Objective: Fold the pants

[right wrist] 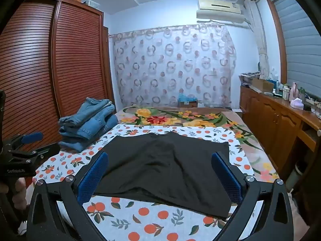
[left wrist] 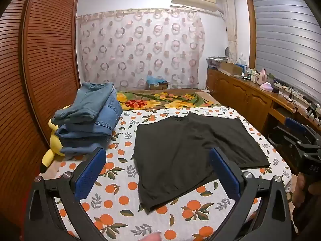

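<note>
One black pants lies on the bed. One jeans stack, count unclear. One yellow plush, two grippers.

left gripper: fingers spread wide, empty | right gripper: same (both held level)

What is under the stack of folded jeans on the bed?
A yellow plush toy pokes out beneath the jeans stack, lying on the orange-print sheet. Most of the toy is covered.
</note>
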